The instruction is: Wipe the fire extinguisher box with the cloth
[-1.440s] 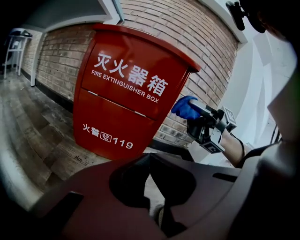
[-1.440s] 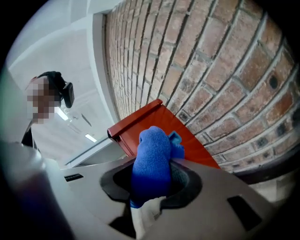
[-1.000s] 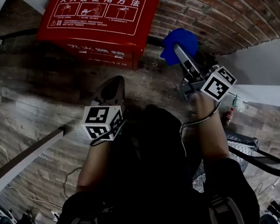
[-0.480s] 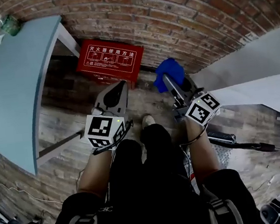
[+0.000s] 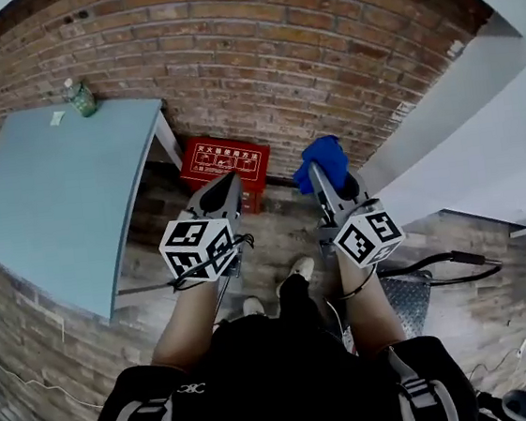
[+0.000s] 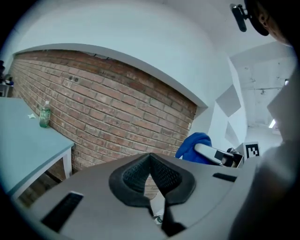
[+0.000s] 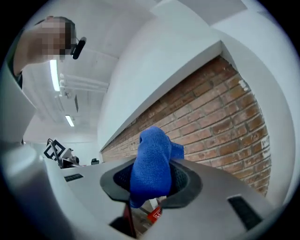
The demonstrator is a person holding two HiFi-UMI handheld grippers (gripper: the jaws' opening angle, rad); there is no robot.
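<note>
Cloth [image 5: 323,157]: one, blue, clamped in right hand-held gripper [image 5: 317,172]; left hand-held gripper [image 5: 228,182] closed, empty; one fire extinguisher box [image 5: 224,159].

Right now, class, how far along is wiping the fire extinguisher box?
Done: the blue cloth is clamped in the right gripper. In hand: it is held in the air, apart from the fire extinguisher box on the floor. Left: bringing cloth to box and wiping. The left gripper is shut, empty.

You have risen and drawn back from the fire extinguisher box [image 5: 227,158], so it now appears smaller and farther off. Your left gripper [image 5: 228,180] and your right gripper [image 5: 317,172] with the cloth [image 5: 324,156] have lifted away from the box. A table [image 5: 54,200] has come into view to its left.
</note>
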